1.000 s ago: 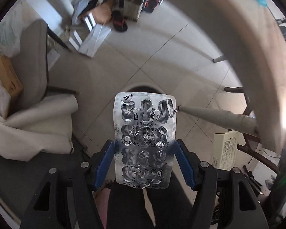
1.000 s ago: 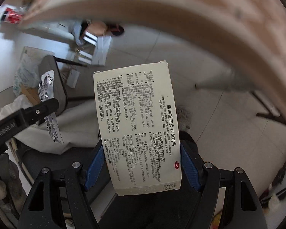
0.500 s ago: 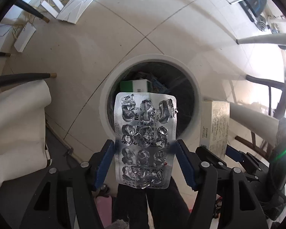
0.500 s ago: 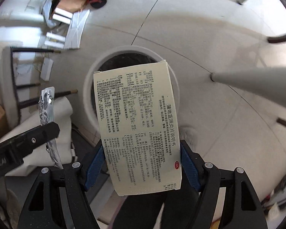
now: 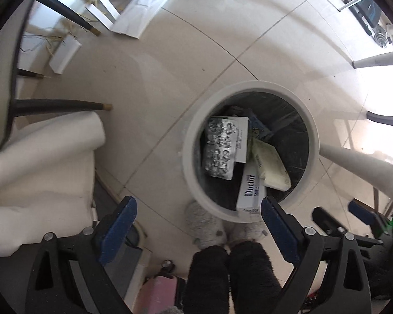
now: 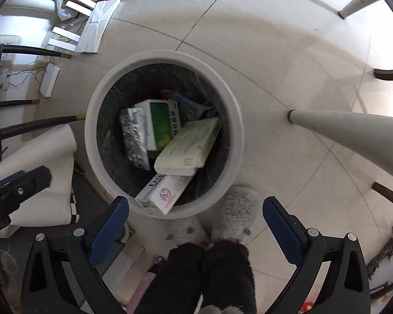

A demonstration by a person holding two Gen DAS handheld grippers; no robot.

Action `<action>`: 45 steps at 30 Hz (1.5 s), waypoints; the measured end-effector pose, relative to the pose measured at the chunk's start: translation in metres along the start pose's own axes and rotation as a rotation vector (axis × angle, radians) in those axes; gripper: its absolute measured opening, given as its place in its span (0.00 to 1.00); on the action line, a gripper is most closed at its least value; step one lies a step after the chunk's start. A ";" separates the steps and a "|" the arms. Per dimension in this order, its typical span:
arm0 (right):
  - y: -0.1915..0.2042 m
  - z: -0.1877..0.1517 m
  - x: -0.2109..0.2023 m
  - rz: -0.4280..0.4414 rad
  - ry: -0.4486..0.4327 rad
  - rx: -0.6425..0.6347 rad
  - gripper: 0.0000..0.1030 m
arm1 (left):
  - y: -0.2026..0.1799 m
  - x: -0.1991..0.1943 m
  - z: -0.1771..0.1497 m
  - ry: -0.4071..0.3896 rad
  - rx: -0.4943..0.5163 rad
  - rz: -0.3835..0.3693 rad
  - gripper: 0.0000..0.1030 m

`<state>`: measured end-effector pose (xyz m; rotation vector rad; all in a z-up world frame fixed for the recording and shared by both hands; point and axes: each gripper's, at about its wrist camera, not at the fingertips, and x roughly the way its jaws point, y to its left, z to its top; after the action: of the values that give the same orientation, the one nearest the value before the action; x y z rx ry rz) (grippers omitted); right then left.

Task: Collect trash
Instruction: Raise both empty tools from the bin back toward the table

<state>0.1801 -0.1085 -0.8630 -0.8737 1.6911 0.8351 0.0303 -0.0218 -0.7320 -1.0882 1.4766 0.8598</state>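
From the left wrist we see our left gripper [image 5: 197, 213] spread wide and empty. Ahead of it the silver, crumpled blister pack [image 5: 219, 149] lies inside the white bin [image 5: 251, 87], beside the pale medicine box [image 5: 271, 163]; the bin's near rim is cut off by our fingertip.

From the right wrist, our right gripper [image 6: 195, 214] gapes wide, empty. The box [image 6: 188, 145] rests tilted in the bin [image 6: 165, 57] ahead; its print is unreadable.
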 end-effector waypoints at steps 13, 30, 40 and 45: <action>0.010 -0.044 -0.096 0.001 -0.096 0.004 1.00 | 0.001 -0.074 -0.053 -0.049 0.028 0.030 0.94; 0.033 -0.131 -0.282 0.002 -0.177 0.014 1.00 | 0.016 -0.240 -0.133 -0.128 0.059 0.021 0.94; 0.053 -0.167 -0.418 0.093 -0.246 0.000 1.00 | 0.025 -0.362 -0.150 -0.297 0.047 0.066 0.94; 0.047 -0.163 -0.487 0.156 -0.322 0.037 1.00 | 0.012 -0.420 -0.121 -0.415 0.034 0.063 0.94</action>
<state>0.1735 -0.1476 -0.3487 -0.5522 1.4972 0.9893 -0.0102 -0.0537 -0.2976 -0.7827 1.1755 1.0307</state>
